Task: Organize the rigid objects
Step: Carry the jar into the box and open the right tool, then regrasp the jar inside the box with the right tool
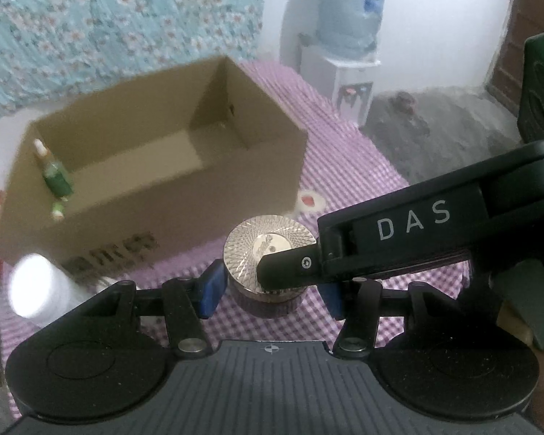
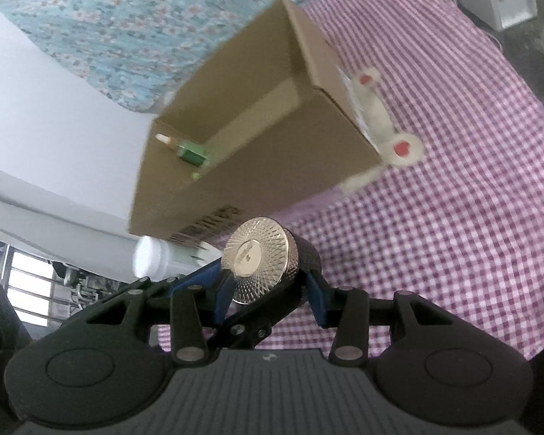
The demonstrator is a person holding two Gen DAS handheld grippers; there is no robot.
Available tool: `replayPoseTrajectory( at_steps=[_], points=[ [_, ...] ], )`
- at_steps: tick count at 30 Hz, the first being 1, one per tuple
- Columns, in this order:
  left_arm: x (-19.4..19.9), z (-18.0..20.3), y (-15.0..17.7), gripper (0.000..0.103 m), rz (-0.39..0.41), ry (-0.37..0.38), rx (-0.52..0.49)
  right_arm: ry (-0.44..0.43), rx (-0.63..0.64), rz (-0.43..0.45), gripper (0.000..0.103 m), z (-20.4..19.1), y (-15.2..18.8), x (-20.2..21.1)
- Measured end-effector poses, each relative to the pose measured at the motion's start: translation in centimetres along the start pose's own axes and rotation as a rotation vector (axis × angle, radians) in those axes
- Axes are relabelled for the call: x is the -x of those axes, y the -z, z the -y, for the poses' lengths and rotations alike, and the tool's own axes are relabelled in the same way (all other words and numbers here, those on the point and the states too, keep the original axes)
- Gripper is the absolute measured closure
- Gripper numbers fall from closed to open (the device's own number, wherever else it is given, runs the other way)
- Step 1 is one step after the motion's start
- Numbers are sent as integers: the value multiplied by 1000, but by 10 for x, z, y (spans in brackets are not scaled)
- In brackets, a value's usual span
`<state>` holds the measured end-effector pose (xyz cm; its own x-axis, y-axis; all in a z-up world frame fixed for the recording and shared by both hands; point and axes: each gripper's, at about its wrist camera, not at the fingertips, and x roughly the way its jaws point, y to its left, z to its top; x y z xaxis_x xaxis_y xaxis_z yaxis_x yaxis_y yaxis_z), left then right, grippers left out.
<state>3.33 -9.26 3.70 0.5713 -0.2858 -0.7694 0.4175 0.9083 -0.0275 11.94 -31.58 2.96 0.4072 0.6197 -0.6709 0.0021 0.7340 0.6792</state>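
Observation:
A dark round jar with a patterned silver lid (image 1: 261,250) (image 2: 259,264) is gripped from two sides at once. My left gripper (image 1: 272,291) is shut on its body between blue pads. My right gripper (image 2: 268,290) is shut on it too. In the left wrist view one black finger (image 1: 399,232) of the right gripper crosses over the lid's edge. The jar seems to hang just off the pink checked cloth (image 2: 453,181). Behind it stands an open cardboard box (image 1: 152,195) (image 2: 257,166) with a small green bottle (image 1: 56,177) (image 2: 190,154) inside.
A white bottle (image 1: 36,286) (image 2: 152,257) lies by the box's near left corner. A white piece with red hearts (image 2: 380,116) (image 1: 310,199) lies against the box's right side. A water dispenser (image 1: 348,36) and a dark speaker (image 1: 540,87) stand beyond the table.

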Motion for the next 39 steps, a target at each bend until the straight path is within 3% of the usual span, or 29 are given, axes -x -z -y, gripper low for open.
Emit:
replayPoseTrajectory(
  at_steps=[11,16,18,21,24,25,27,34,39],
  points=[
    [38,-40,-59,53,94,-100,43,-73,143,49,56,-76,-52,9],
    [25,-74,-90,56,52,-117,100,-114,176,-3,56,-103,-94,-18],
    [14,-89,-103,69,21,-96,135,-130,180,-31,58,-111,-110,-33],
    [-9,-103,-121,69,-5,-118,148,-142,174,-67,58,-120,-137,-59],
    [-41,-123,-132,69,-73,-126,200,-130,149,-97,60,-112,-164,-91],
    [-49,-129,-135,69,-91,-140,214,-127,128,-116,66,-106,-173,-104],
    [-53,-137,-138,68,-106,-151,244,-125,88,-125,68,-94,-186,-114],
    [-50,-139,-135,62,-96,-144,221,-178,89,-85,68,-78,-199,-98],
    [-42,-143,-134,61,-79,-159,231,-146,98,-74,67,-77,-200,-94]
  ],
)
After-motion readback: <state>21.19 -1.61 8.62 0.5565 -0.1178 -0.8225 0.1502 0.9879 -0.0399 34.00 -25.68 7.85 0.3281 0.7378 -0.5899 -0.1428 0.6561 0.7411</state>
